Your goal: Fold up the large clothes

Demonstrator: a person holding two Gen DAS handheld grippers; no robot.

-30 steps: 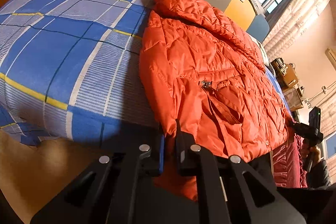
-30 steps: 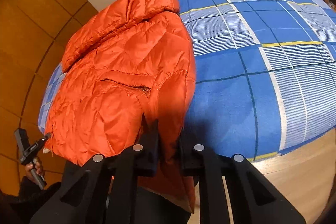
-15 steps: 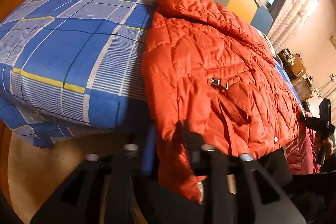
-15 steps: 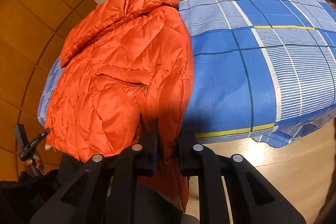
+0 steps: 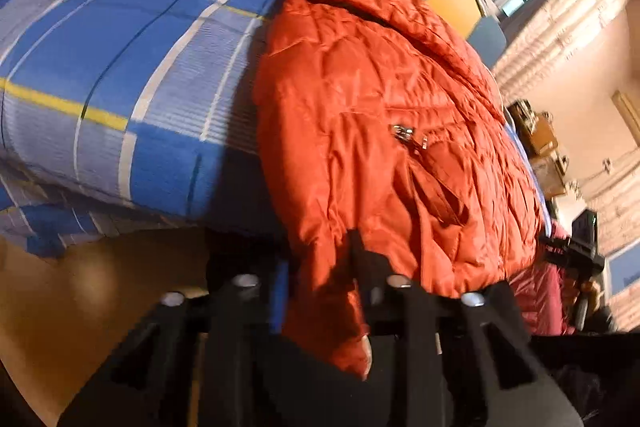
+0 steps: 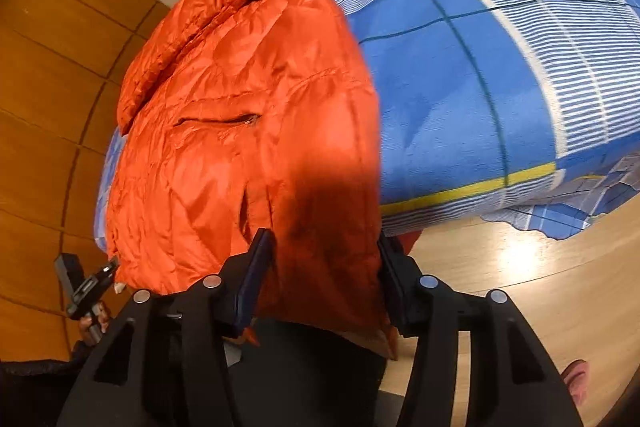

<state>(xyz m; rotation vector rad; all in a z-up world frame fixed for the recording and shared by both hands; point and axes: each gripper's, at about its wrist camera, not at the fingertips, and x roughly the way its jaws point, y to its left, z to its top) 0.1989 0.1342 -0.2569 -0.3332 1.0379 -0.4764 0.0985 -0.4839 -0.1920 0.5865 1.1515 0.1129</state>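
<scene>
At the bed's point(image 6: 500, 75) near edge, the orange jacket's point(image 6: 240, 115) hem has just been released by the right gripper point(image 6: 326, 279), its jaws now spread wide, while the left gripper point(image 5: 320, 279) is seen parted around the hem, so the pull-down seems finished.

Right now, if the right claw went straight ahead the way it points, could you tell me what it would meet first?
The orange jacket. The right claw is open, its fingers either side of the jacket's lower corner, so the fabric is already between them. Beyond it lies the blue checked bedspread, though depth is hard to judge.
</scene>
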